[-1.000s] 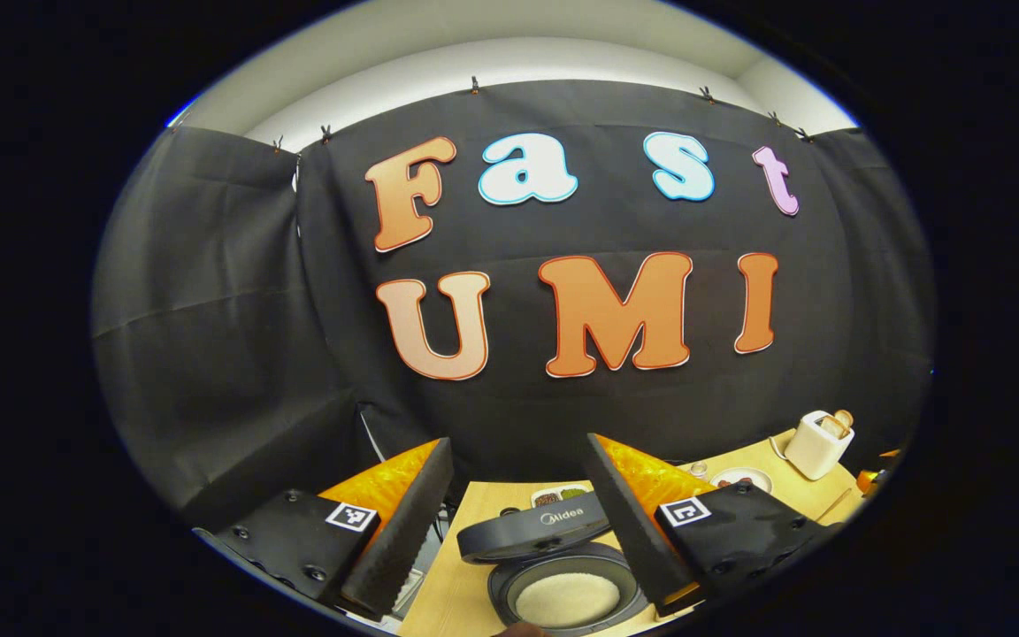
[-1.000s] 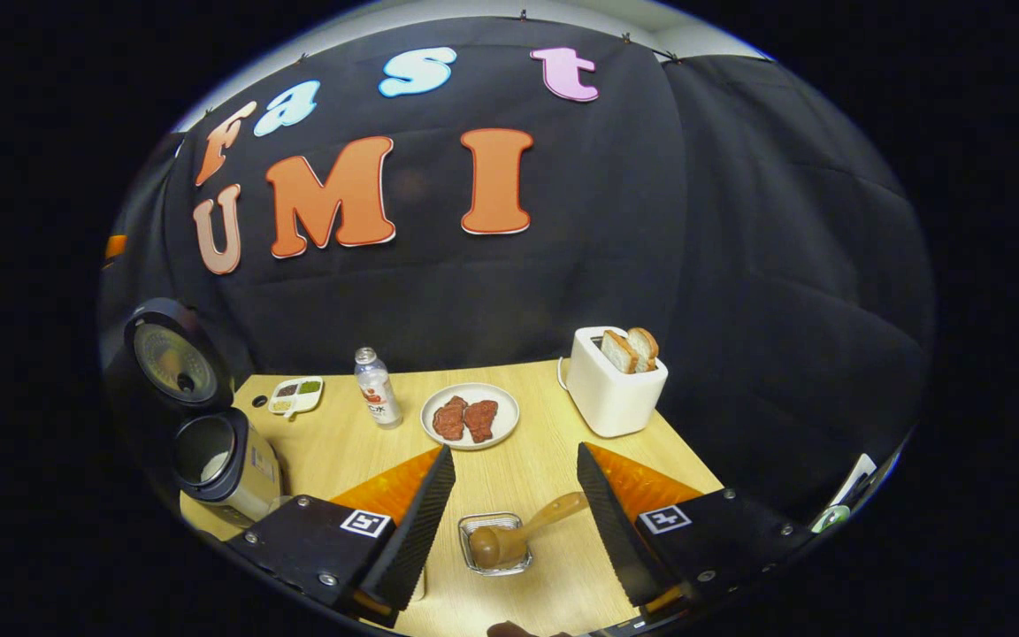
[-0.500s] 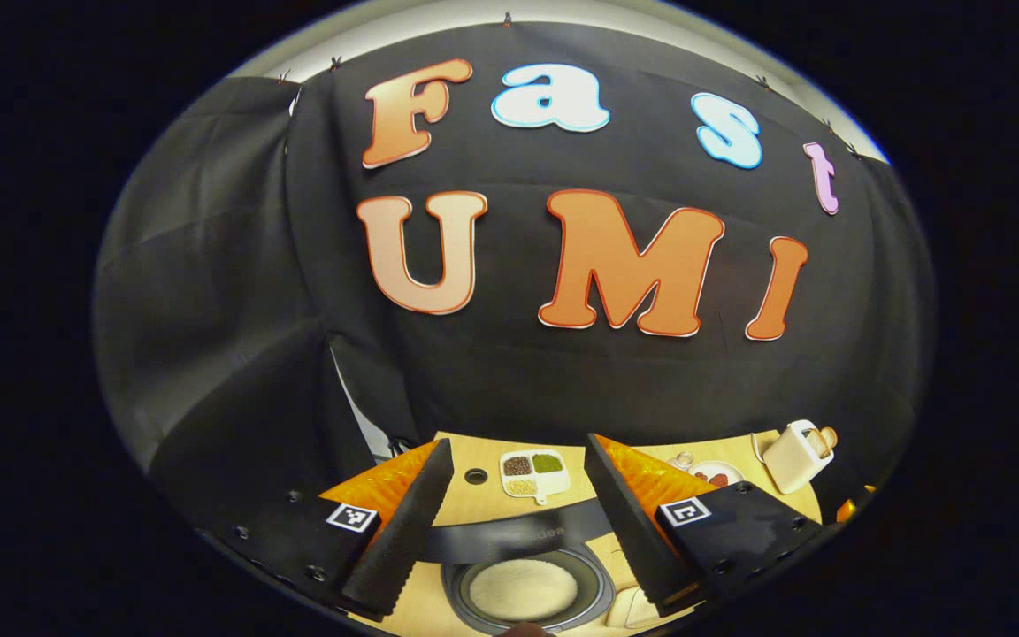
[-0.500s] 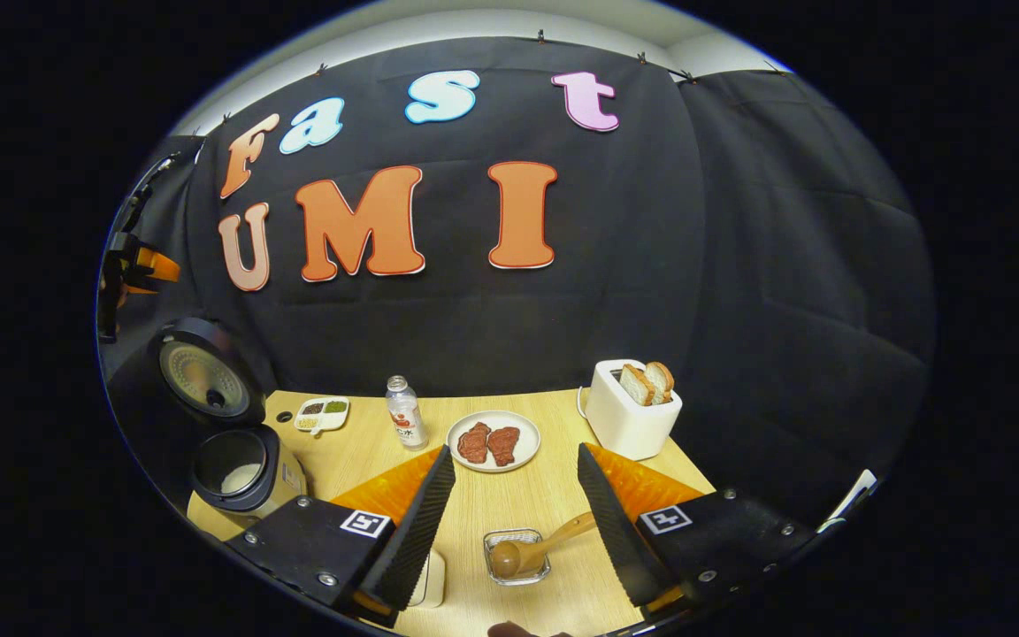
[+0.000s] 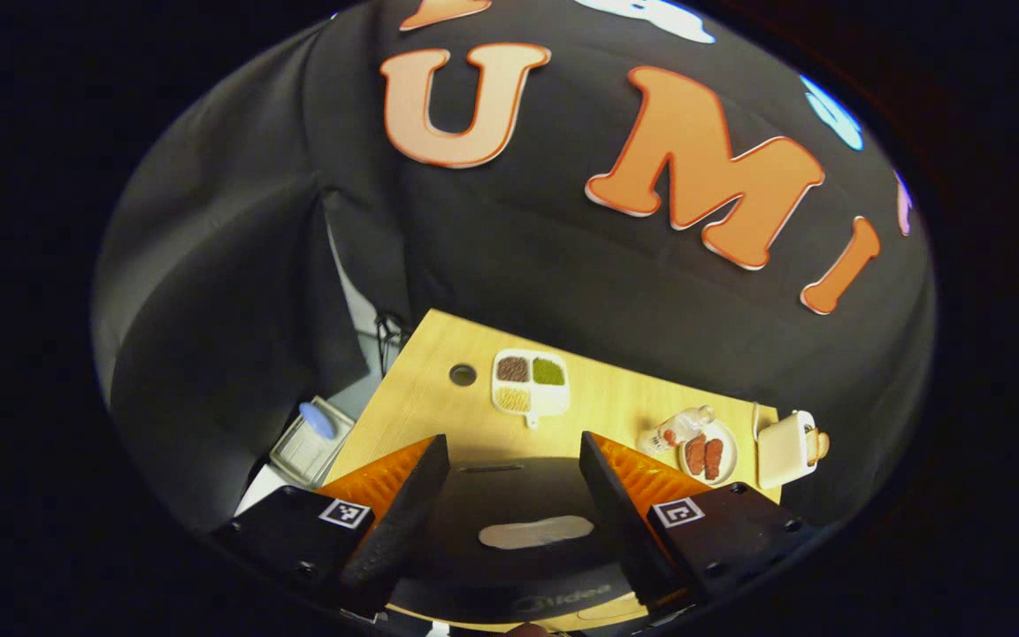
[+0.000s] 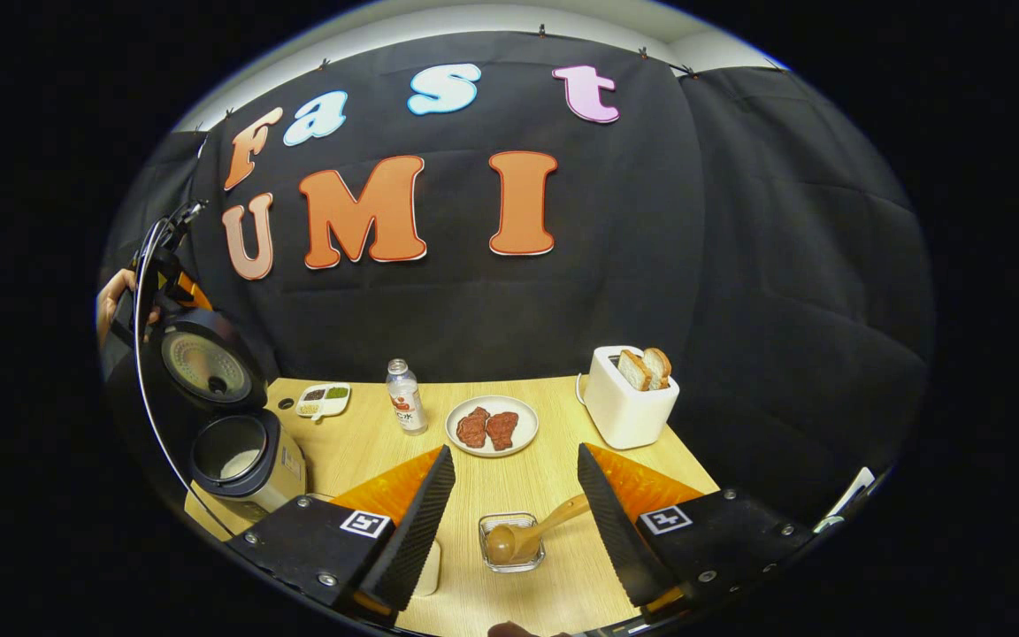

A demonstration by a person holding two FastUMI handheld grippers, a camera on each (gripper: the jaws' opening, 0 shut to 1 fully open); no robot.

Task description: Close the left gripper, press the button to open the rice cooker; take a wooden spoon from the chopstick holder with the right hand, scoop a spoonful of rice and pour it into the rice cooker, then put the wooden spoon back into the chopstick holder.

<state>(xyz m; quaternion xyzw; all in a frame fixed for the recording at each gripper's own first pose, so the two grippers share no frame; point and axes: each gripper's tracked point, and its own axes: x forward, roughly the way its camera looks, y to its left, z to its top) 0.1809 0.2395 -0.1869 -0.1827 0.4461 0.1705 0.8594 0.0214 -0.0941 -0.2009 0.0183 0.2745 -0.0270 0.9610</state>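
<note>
The left gripper (image 5: 505, 504), fingers apart and holding nothing, has risen above the rice cooker (image 6: 240, 451), which stands open at the table's (image 6: 554, 442) left edge. The right gripper (image 6: 509, 513), also spread and empty, stays over the wooden spoon (image 6: 527, 535) lying in a small glass dish (image 6: 511, 542) near the front edge.

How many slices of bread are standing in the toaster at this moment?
2. Both slices of bread stand side by side in the top slots of the toaster, at the table's far right; their lower parts are hidden inside.
</note>
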